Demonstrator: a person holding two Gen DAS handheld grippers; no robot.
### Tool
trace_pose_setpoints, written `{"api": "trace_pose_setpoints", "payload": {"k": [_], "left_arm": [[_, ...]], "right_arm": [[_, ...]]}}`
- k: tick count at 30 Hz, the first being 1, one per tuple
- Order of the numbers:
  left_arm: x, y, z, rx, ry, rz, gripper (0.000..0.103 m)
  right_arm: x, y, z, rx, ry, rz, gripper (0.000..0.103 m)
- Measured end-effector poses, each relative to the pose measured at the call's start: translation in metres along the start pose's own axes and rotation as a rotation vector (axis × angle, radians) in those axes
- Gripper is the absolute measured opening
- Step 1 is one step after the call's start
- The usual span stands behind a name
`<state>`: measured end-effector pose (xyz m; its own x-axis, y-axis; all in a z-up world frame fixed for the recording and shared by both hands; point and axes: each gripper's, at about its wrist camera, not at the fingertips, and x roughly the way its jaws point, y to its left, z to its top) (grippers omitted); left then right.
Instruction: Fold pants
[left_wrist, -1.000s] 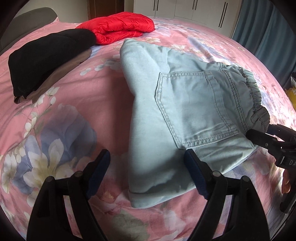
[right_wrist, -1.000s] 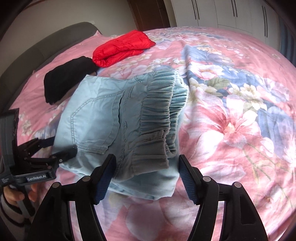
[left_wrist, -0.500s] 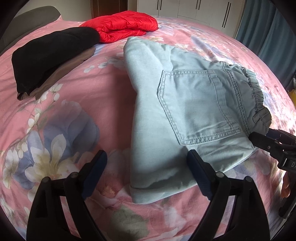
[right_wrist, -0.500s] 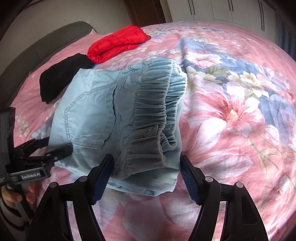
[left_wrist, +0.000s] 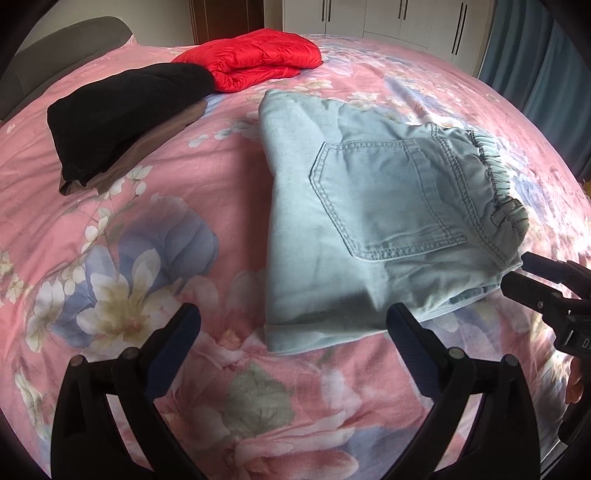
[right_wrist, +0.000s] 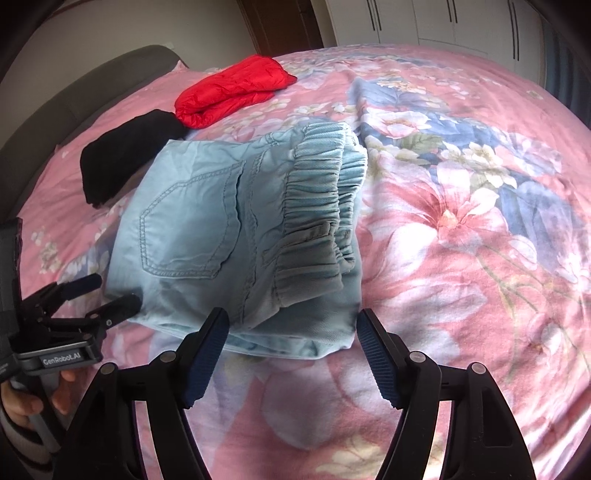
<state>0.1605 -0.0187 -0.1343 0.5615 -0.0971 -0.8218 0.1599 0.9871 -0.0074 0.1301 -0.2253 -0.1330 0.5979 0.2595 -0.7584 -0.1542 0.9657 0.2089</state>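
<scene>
Through my left claw's camera, my left claw (left_wrist: 291, 332) fills the bottom of the frame with its jaws spread as wide as they go; they have just been opening, and nothing is held between them, only the near corner of the pants (left_wrist: 369, 221) showing in the gap. The pants lie centre-right as a compact light-blue packet, back pocket up and elastic waistband toward the right edge, which I judge to be the finished fold resting on the pink floral bedspread (left_wrist: 147, 229). At the right edge my right claw (left_wrist: 517, 273) reaches in just beside the packet's lower right corner. In the upper left a black garment (left_wrist: 125, 107) and a red jacket (left_wrist: 255, 59) sit folded, well apart from the pants, probably a pile set aside to keep the work area free.

Through my right claw's camera, my right claw (right_wrist: 291, 332) stands at the bottom centre, jaws parted moderately and gripping nothing; the packet's near edge lies just beyond the tips. The pants (right_wrist: 229, 236) sit left of centre, with the gathered waistband stacked on top. My left claw (right_wrist: 110, 295) enters from the lower left, jaws apart, its tips at the packet's left corner. The hand (right_wrist: 22, 402) holding it shows below. Both claws look released, so I judge the folding essentially complete.
</scene>
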Motion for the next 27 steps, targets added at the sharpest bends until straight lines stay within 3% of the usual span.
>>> {"api": "trace_pose_setpoints", "payload": {"k": [11, 15, 19, 21, 27], "left_arm": [[-0.058, -0.011, -0.016, 0.006, -0.065, 0.035, 0.102], [-0.082, -0.013, -0.018, -0.003, -0.089, 0.033, 0.102], [-0.103, -0.018, -0.022, -0.002, -0.108, 0.077, 0.102], [-0.115, -0.02, -0.025, -0.001, -0.125, 0.071, 0.102], [-0.142, -0.023, -0.032, -0.002, -0.156, 0.086, 0.102]], "right_arm": [[-0.049, 0.027, -0.016, -0.072, -0.055, -0.026, 0.072], [-0.065, 0.034, -0.019, -0.086, -0.083, -0.03, 0.088], [-0.078, 0.04, -0.021, -0.099, -0.101, -0.032, 0.09], [-0.087, 0.044, -0.024, -0.109, -0.115, -0.032, 0.1], [-0.108, 0.056, -0.028, -0.144, -0.145, -0.04, 0.102]]}}
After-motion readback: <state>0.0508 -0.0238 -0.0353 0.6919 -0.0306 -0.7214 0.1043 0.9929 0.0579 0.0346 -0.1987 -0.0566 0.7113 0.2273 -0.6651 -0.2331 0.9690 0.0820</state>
